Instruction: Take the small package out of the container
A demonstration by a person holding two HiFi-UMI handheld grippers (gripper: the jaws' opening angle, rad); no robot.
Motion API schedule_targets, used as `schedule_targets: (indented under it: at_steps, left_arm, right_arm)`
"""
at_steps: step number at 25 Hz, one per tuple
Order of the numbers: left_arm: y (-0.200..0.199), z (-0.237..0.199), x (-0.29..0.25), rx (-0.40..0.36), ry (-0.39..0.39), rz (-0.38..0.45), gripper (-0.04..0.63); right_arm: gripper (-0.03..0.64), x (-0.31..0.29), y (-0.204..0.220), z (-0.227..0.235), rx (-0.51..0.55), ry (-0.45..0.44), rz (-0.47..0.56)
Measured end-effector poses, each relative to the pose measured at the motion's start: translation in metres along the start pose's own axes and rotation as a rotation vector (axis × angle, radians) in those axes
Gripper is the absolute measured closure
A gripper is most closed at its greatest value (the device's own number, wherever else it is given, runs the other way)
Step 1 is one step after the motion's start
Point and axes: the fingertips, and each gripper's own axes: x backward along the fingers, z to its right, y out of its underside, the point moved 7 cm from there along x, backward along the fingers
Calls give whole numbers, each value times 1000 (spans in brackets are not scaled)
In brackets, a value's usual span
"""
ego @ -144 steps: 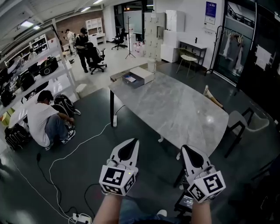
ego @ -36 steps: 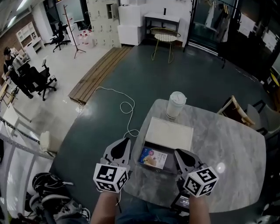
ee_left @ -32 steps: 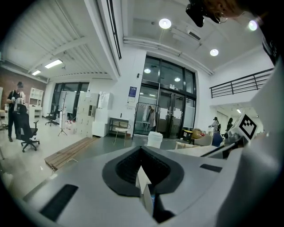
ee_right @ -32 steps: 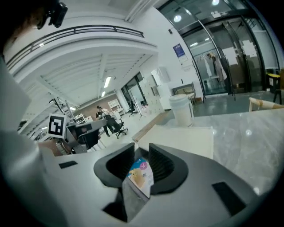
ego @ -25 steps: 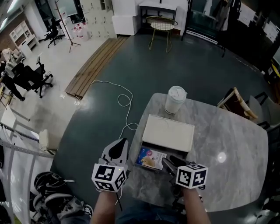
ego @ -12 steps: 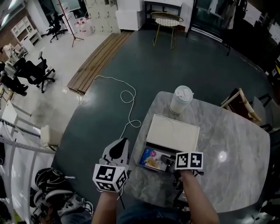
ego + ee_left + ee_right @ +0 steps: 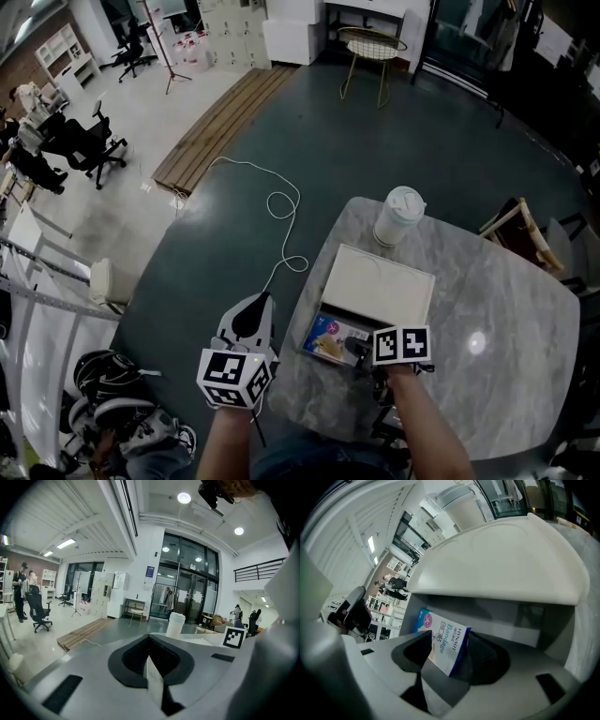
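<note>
Right fingers (image 7: 487, 660) spread, straddling the small package (image 7: 445, 641) in the container (image 7: 501, 616); left fingers (image 7: 129, 663) closed, empty, at its 9 o'clock.

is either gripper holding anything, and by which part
Nothing yet. The right gripper has its jaws wide apart around the near end of the small package in the container, not pressing on it. The left gripper is shut and empty.
</note>
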Motion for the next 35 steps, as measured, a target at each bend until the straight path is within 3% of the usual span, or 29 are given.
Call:
schedule_targets:
  at_steps: [15,24,28,32,35]
  left_arm:
    - [-14,12,5,-17,31,53,584]
    - [-14,21,13,-33,48,56,584]
    - [-13,24,19,-42,53,50,584]
    - [-11,25,26,-52,51,43,584]
    - [-10,24,30,-56,48,43,584]
  right_arm:
    - [380,42,5,-23,167,-124,161]
    - [453,55,12,-46,302,-116,407]
    - [457,50,17,-41,161,-77,462]
    - [497,48,17,-30,-94,-124,500]
    - [495,46,16,-24,-197,-156,481]
